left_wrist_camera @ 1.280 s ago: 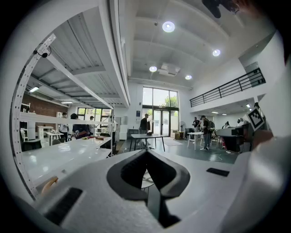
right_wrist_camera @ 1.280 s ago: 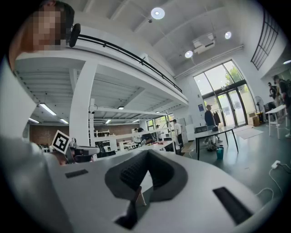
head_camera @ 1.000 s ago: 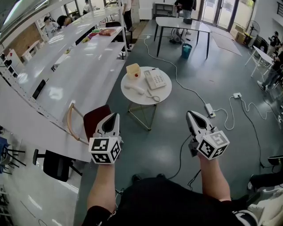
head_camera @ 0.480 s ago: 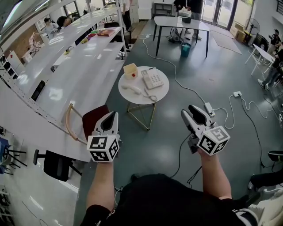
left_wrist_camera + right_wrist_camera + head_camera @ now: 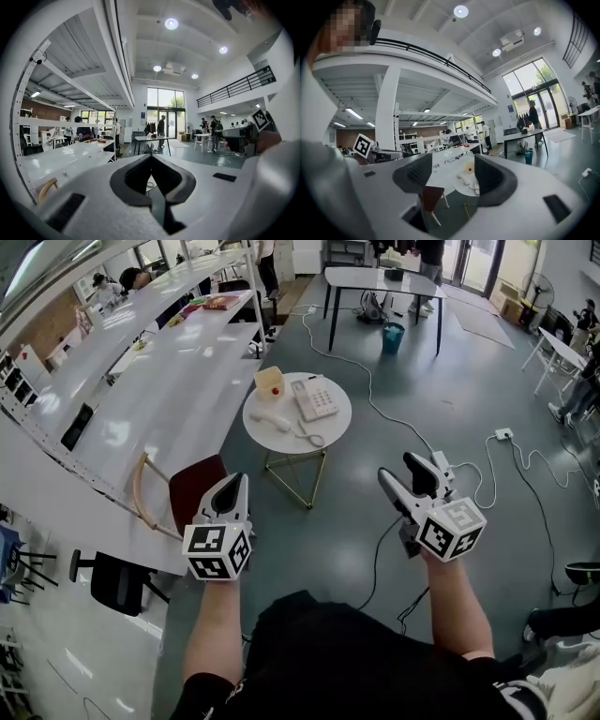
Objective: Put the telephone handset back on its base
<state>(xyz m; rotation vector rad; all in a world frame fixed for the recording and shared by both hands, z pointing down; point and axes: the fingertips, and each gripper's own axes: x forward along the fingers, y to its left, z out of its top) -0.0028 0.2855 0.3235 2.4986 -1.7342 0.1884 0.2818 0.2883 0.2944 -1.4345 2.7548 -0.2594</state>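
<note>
- Head view looks down on a small round white table [image 5: 342, 423] with thin gold legs, standing on a grey floor beside a long white counter [image 5: 169, 381].
- On the table the telephone base [image 5: 315, 400], white with a keypad, sits toward the far right part of the top.
- The handset [image 5: 271, 420] lies flat on the tabletop just left of the base, off its cradle, with its cord [image 5: 312, 437] curling along the near edge of the table.
- A cream box [image 5: 269, 382] with a red spot stands at the far left of the table, behind the handset.
- The left gripper [image 5: 244, 480] is held low over the floor near a red chair [image 5: 192, 488], well apart from the table; the left gripper view shows its jaws pressed together at the tips with nothing between them.
- The right gripper [image 5: 400, 468] hovers over the floor to the right, also well short of the table. Its jaws are opening and stand clearly apart, holding nothing; in the right gripper view the distant table and telephone show through the gap.
- A white cable [image 5: 375, 399] trails across the floor behind the table.
</note>
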